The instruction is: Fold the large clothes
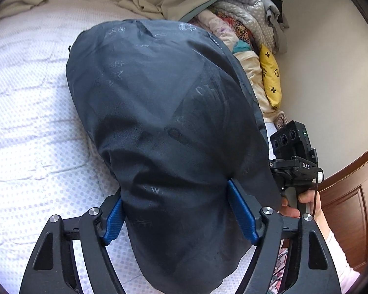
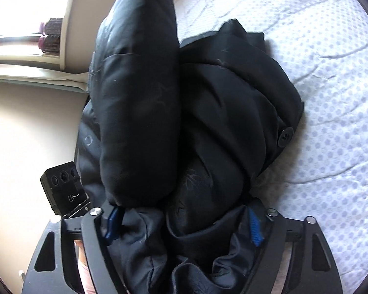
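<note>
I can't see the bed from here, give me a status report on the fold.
Left tool and right tool both clamped on the dark jacket. Jacket bunched thick on the white bedspread. Clothes pile beside it, not blocking.

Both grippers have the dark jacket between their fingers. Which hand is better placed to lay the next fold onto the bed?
Probably the left. The left gripper clamps one smooth, wide section of the dark jacket above open bed. The right gripper holds a thick, bunched part.
</note>
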`<state>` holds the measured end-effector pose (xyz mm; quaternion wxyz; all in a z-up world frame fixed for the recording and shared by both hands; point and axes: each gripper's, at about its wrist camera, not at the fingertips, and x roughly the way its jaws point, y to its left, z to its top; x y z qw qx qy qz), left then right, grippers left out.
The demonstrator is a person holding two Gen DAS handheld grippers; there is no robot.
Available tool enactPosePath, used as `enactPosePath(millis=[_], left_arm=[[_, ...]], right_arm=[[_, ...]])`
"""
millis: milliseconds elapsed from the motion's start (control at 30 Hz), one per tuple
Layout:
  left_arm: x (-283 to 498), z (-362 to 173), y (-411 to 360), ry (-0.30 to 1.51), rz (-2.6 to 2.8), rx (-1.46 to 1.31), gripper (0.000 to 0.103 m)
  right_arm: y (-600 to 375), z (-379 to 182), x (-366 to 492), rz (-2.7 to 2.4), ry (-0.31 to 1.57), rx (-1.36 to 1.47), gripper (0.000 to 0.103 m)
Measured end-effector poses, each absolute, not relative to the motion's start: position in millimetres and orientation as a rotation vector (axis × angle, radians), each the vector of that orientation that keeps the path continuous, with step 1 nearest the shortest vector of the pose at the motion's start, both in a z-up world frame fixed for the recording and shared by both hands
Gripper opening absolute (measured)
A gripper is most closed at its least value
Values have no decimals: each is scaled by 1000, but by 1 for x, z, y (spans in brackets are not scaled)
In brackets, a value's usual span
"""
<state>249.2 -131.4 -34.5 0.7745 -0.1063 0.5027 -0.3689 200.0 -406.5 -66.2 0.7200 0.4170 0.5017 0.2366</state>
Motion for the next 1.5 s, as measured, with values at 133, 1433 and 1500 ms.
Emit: enactPosePath(millis=[133,1433,1500], left_arm=[[246,-18,-123,1046,-793,-233,78],[197,-14,57,1008,-432,-307,90],[193,-5,60,985,-392,-280,90]], right_arm=[[-395,-45,199,576,1061,901,64],[-264,-53,226,698,1145,804,90],[-274,-47,223,645,1161,790,99]])
